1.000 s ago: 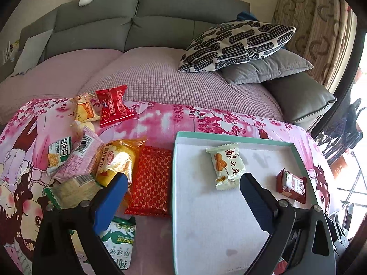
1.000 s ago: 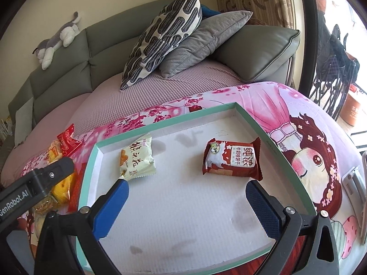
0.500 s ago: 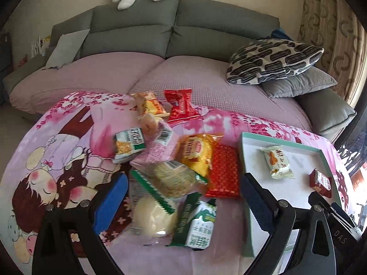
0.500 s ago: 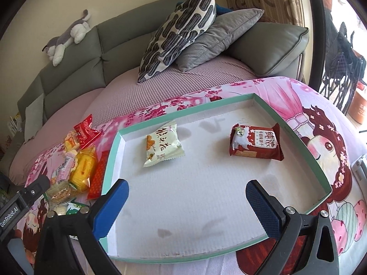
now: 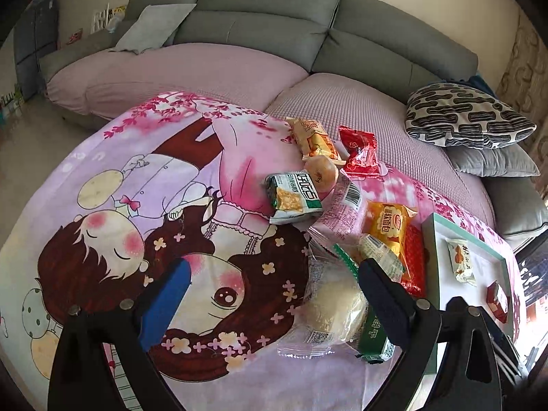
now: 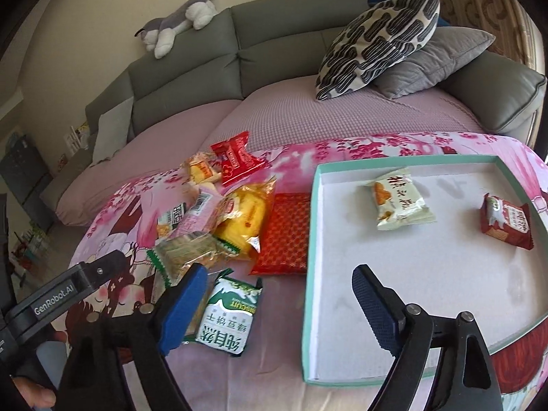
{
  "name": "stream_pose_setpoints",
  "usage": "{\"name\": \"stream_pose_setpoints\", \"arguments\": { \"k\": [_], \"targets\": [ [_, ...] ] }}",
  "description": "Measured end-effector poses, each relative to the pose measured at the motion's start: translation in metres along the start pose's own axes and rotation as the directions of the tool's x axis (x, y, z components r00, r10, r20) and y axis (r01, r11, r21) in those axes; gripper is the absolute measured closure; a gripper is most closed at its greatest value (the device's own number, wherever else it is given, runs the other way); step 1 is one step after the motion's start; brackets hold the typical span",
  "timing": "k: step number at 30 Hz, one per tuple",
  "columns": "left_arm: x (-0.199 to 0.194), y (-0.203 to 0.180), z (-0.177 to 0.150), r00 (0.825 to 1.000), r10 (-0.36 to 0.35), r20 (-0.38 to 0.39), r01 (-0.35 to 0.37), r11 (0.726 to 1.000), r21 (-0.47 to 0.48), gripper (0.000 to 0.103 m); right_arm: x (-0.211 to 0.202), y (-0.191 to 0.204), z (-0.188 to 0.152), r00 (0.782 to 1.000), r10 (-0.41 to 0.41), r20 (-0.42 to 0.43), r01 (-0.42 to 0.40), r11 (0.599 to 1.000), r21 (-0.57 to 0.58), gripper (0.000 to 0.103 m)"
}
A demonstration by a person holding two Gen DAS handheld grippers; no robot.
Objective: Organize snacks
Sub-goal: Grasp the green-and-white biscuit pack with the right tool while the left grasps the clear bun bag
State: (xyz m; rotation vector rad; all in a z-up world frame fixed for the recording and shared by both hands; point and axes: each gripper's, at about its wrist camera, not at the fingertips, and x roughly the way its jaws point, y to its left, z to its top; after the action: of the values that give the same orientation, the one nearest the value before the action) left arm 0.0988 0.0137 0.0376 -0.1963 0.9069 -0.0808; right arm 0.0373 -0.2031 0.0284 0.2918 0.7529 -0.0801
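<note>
A pile of snack packets lies on the pink cartoon cloth: a clear-wrapped bun [image 5: 330, 303], a green biscuit pack [image 6: 227, 318], a yellow bread pack [image 6: 245, 217], a flat red pack [image 6: 286, 236] and a red candy pack [image 6: 236, 161]. A teal-rimmed white tray [image 6: 310, 263] to the right holds a pale cracker pack [image 6: 399, 203] and a dark red pack [image 6: 507, 221]. My left gripper [image 5: 274, 299] is open and empty, just left of the bun. My right gripper [image 6: 279, 306] is open and empty, straddling the tray's left rim beside the green pack.
A grey sofa [image 6: 191, 68] with a patterned pillow [image 6: 380, 36], a grey cushion [image 6: 441, 54] and a plush toy [image 6: 181, 24] runs behind the table. The left gripper's body [image 6: 61, 294] reaches in at lower left in the right wrist view.
The left gripper has swung left, from over the tray to the bare cloth left of the snack pile. The right gripper has moved left from over the tray to its left rim. Both stayed open.
</note>
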Motion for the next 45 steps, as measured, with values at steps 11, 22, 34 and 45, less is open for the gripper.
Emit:
{"name": "stream_pose_setpoints", "arguments": {
  "k": [11, 22, 34, 45],
  "targets": [
    [0.025, -0.007, -0.019, 0.980, -0.156, -0.121, 0.154, 0.988, -0.022, 0.023, 0.031, 0.025, -0.020, 0.988, 0.062, -0.142, -0.069, 0.997, -0.047, 0.040],
    [0.053, -0.015, -0.032, 0.941, -0.265, -0.213, 0.257, 0.964, -0.062, 0.047, 0.050, 0.032, -0.032, 0.975, 0.072, -0.208, -0.088, 0.994, -0.072, 0.056],
    [0.042, -0.012, -0.027, 0.950, -0.261, -0.173, 0.254, 0.965, -0.062, 0.057, 0.039, 0.027, -0.027, 0.980, 0.080, -0.181, -0.091, 0.994, -0.055, 0.060],
    [0.009, 0.013, -0.008, 0.976, -0.211, -0.047, 0.205, 0.973, -0.109, 0.059, 0.015, 0.026, -0.016, 0.986, 0.091, -0.138, -0.098, 0.994, -0.046, 0.060]
  ]
}}
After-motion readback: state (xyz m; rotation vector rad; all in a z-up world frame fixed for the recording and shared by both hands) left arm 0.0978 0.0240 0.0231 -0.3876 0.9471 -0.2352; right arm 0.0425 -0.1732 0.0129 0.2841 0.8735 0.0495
